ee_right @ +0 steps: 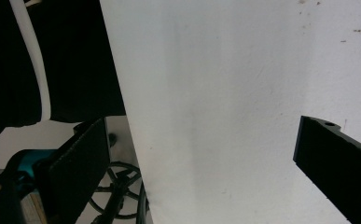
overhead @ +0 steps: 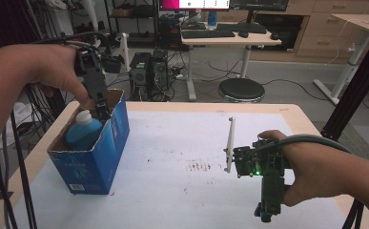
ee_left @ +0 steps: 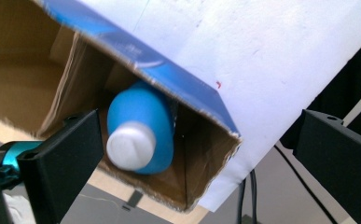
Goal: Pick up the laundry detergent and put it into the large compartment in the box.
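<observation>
The left claw (overhead: 97,102) hung over the open top of the blue cardboard box (overhead: 94,164) at the left side of the table (overhead: 182,107), its jaws spread wide with nothing between them; in the left gripper view the left claw (ee_left: 201,154) framed the blue bottle (ee_left: 143,128), which stood inside the box against its near corner, white cap (ee_left: 128,145) up; the bottle (overhead: 83,131) sat deep enough that the box wall rose beside it. The right claw (overhead: 268,210) rested low at the right of the table, well apart from the box, jaws likewise parted and empty over the white sheet (ee_right: 243,112). If the bottle was to be lifted, the jaws probably needed to descend straight, one on each side of its neck; the cardboard edge could snag the inner jaw, so a centred approach seemed wise.
</observation>
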Tool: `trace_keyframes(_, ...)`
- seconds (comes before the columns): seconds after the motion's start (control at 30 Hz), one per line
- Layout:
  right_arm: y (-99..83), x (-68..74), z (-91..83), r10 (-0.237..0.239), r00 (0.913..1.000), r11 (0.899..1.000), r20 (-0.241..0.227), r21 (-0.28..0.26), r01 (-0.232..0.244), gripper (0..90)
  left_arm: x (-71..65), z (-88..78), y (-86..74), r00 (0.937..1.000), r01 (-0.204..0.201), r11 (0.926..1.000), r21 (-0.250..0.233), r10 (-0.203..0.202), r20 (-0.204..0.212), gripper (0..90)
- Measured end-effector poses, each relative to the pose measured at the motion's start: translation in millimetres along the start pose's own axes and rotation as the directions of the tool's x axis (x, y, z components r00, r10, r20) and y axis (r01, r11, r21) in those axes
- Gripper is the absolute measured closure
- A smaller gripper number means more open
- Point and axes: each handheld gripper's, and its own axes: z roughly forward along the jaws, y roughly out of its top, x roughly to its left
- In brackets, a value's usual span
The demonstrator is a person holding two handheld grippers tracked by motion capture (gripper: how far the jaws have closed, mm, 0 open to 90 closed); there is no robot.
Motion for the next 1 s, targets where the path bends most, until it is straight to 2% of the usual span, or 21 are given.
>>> trace_keyframes(0.1, -0.9, -0.4, -1.2, 0.008, 1.0, 1.0, -0.002, 0.004, -0.008, 3.0, -6.8, 1.0, 8.3, 0.9989, -0.047, 0.9989, -0.005, 0.047, 0.003, 1.6)
trace_keyframes(0.17, -1.3, -1.0, -2.1, 0.005, 1.0, 1.0, 0.003, 0.007, -0.005, 3.0, -11.4, 2.2, 13.6, 0.9959, -0.091, 0.9958, -0.013, 0.091, 0.006, 1.6)
trace_keyframes(0.23, -1.2, -0.9, -2.2, 0.01, 0.9999, 1.0, 0.004, 0.005, -0.01, 3.0, -11.4, 2.2, 13.6, 0.9959, -0.091, 0.9958, -0.013, 0.091, 0.006, 1.6)
trace_keyframes(0.27, -0.7, -1.0, -2.4, 0.01, 1.0, 1.0, 0.002, 0.005, -0.01, 3.0, -18.3, 3.6, 21.9, 0.9877, -0.154, 0.9873, -0.037, 0.155, 0.022, 1.6)
trace_keyframes(0.3, -0.7, -1.0, -2.4, 0.01, 1.0, 1.0, 0.002, 0.005, -0.01, 3.0, -18.3, 3.6, 21.9, 0.9877, -0.154, 0.9873, -0.037, 0.155, 0.022, 1.6)
trace_keyframes(0.37, 0.5, -0.2, -2.2, 0.011, 0.9999, 1.0, 0.002, 0.01, -0.011, 3.0, -24.0, 7.0, 28.8, 0.9786, -0.2, 0.9789, -0.039, 0.202, 0.04, 1.6)
trace_keyframes(0.4, 0.5, -0.2, -2.2, 0.011, 0.9999, 1.0, 0.002, 0.01, -0.011, 3.0, -24.0, 7.0, 28.8, 0.9786, -0.2, 0.9789, -0.039, 0.202, 0.04, 1.6)
trace_keyframes(0.47, 1.9, 1.2, -2.5, 0.009, 1.0, 1.0, 0.002, 0.015, -0.009, 3.0, -29.4, 11.4, 34.7, 0.9699, -0.236, 0.971, -0.037, 0.238, 0.052, 1.6)
trace_keyframes(0.5, 2.3, 1.6, -3.1, 0.008, 0.9999, 1.0, 0.01, 0.019, -0.008, 3.0, -29.4, 11.4, 34.7, 0.9699, -0.236, 0.971, -0.037, 0.238, 0.052, 1.6)
trace_keyframes(0.53, 2.8, 2.7, -4.0, 0.013, 0.9999, 1.0, 0.006, 0.017, -0.013, 3.0, -32.5, 14.9, 38.4, 0.9646, -0.255, 0.9662, -0.036, 0.257, 0.059, 1.6)
trace_keyframes(0.57, 2.8, 2.7, -4.0, 0.013, 0.9999, 1.0, 0.006, 0.017, -0.013, 3.0, -32.5, 14.9, 38.4, 0.9646, -0.255, 0.9662, -0.036, 0.257, 0.059, 1.6)
trace_keyframes(0.6, 3.3, 4.8, -5.8, 0.016, 0.9998, 1.0, 0.009, 0.011, -0.016, 3.0, -35.0, 18.8, 42.1, 0.958, -0.277, 0.9603, -0.035, 0.279, 0.067, 1.6)
trace_keyframes(0.63, 3.4, 4.9, -6.7, 0.006, 0.9999, 1.0, 0.012, 0.015, -0.006, 3.0, -36.2, 20.8, 43.9, 0.9551, -0.287, 0.9575, -0.032, 0.288, 0.069, 1.6)
trace_keyframes(0.67, 3.4, 4.9, -6.7, 0.006, 0.9999, 1.0, 0.012, 0.015, -0.006, 3.0, -36.2, 20.8, 43.9, 0.9551, -0.287, 0.9575, -0.032, 0.288, 0.069, 1.6)
trace_keyframes(0.73, 2.4, 5.8, -6.7, 0.016, 0.9998, 1.0, 0.01, 0.012, -0.016, 3.0, -40.5, 27.8, 49.9, 0.947, -0.312, 0.95, -0.023, 0.312, 0.075, 1.6)
trace_keyframes(0.8, 1.0, 4.3, -6.8, 0.007, 0.9999, 1.0, 0.014, 0.018, -0.007, 3.0, -44.4, 33.6, 53.7, 0.9389, -0.332, 0.9431, -0.016, 0.332, 0.09, 1.6)
trace_keyframes(0.83, 0.8, 5.0, -6.8, 0.02, 0.9997, 1.0, 0.011, 0.015, -0.02, 3.0, -46.2, 36.5, 55.7, 0.9358, -0.338, 0.9411, -0.012, 0.337, 0.102, 1.6)
trace_keyframes(0.87, 0.5, 4.7, -6.5, 0.019, 0.9998, 1.0, 0.01, 0.014, -0.019, 3.0, -46.2, 36.5, 55.7, 0.9358, -0.338, 0.9411, -0.012, 0.337, 0.102, 1.6)
trace_keyframes(0.9, 0.3, 3.7, -6.5, 0.007, 0.9999, 1.0, 0.016, 0.016, -0.007, 3.0, -49.0, 41.6, 59.8, 0.9285, -0.355, 0.9347, -0.008, 0.354, 0.112, 1.6)
trace_keyframes(0.97, 0.6, 3.8, -6.8, 0.018, 0.9998, 1.0, 0.008, 0.011, -0.019, 3.0, -50.3, 46.4, 64.2, 0.9233, -0.365, 0.9309, -0.009, 0.363, 0.125, 1.6)
trace_keyframes(1.0, 0.5, 2.6, -6.8, 0.009, 0.9999, 1.0, 0.01, 0.012, -0.009, 3.0, -50.6, 48.8, 66.6, 0.9204, -0.372, 0.9281, -0.013, 0.371, 0.124, 1.6)
